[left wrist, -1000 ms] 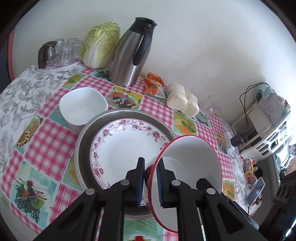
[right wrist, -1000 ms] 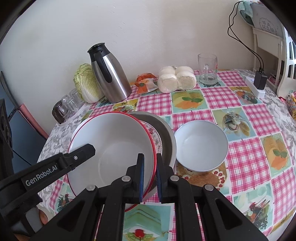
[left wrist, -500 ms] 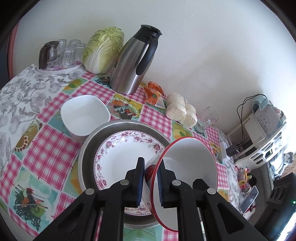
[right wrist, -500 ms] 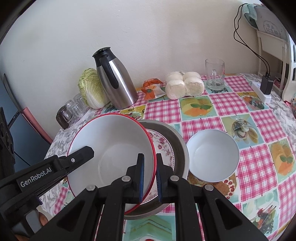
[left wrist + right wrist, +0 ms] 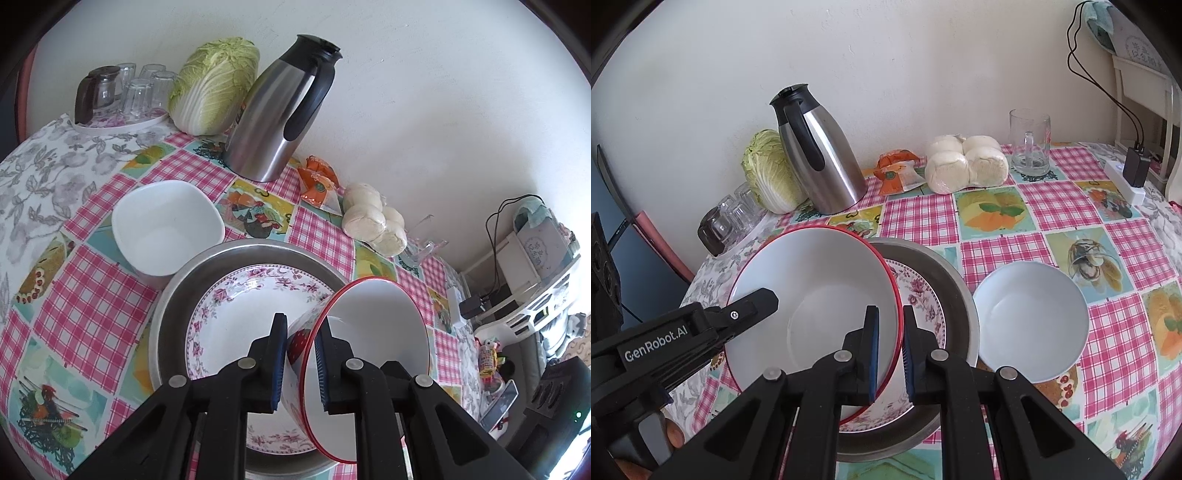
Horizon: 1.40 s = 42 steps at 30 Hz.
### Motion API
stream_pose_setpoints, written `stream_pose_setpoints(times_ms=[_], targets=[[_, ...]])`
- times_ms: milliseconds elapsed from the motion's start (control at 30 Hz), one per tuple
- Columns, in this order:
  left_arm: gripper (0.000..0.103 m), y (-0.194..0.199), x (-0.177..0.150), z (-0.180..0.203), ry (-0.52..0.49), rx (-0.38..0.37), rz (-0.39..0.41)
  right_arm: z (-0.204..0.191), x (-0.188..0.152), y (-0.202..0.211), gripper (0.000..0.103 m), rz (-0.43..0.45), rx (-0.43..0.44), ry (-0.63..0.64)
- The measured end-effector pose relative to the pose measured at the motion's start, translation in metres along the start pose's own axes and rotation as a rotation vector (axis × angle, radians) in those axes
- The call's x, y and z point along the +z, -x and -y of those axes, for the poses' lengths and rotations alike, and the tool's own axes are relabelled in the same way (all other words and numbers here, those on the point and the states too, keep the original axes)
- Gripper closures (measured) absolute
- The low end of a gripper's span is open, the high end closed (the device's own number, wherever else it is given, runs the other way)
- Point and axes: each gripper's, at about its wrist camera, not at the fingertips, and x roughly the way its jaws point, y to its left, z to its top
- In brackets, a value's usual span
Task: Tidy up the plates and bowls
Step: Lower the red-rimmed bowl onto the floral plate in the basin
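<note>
Both my left fingers and right fingers clamp the red-rimmed bowl's rim, tilted over the floral plate in the steel basin.

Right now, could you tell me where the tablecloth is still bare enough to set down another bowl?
Bare checked cloth lies between the round white bowl and the bagged white buns, stretching right toward the white power strip. Another patch sits left of the squarish white bowl, before the tray of glasses. The middle is crowded: steel basin, floral plate, red-rimmed bowl.
</note>
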Motion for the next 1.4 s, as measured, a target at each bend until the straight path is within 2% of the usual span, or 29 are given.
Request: stream_pose_setpoints(times_ms=[633, 967, 1267, 1400], targets=[[0.084, -0.019, 0.006, -0.012, 0.015, 0.034, -0.009, 0.002, -0.003, -0.028, 0.09, -0.036, 0.031, -0.019], [0.082, -0.028, 0.005, -0.018, 0.029, 0.029, -0.013, 0.006, -0.004, -0.037, 0.09, -0.045, 0.031, -0.035], [0.082, -0.04, 0.001, -0.018, 0.02, 0.071, -0.031, 0.009, -0.007, -0.046, 0.08, -0.046, 0.043, -0.05], [0.082, -0.04, 0.0, -0.016, 0.006, 0.094, -0.04, 0.009, -0.006, -0.045, 0.079, -0.054, 0.042, -0.043]])
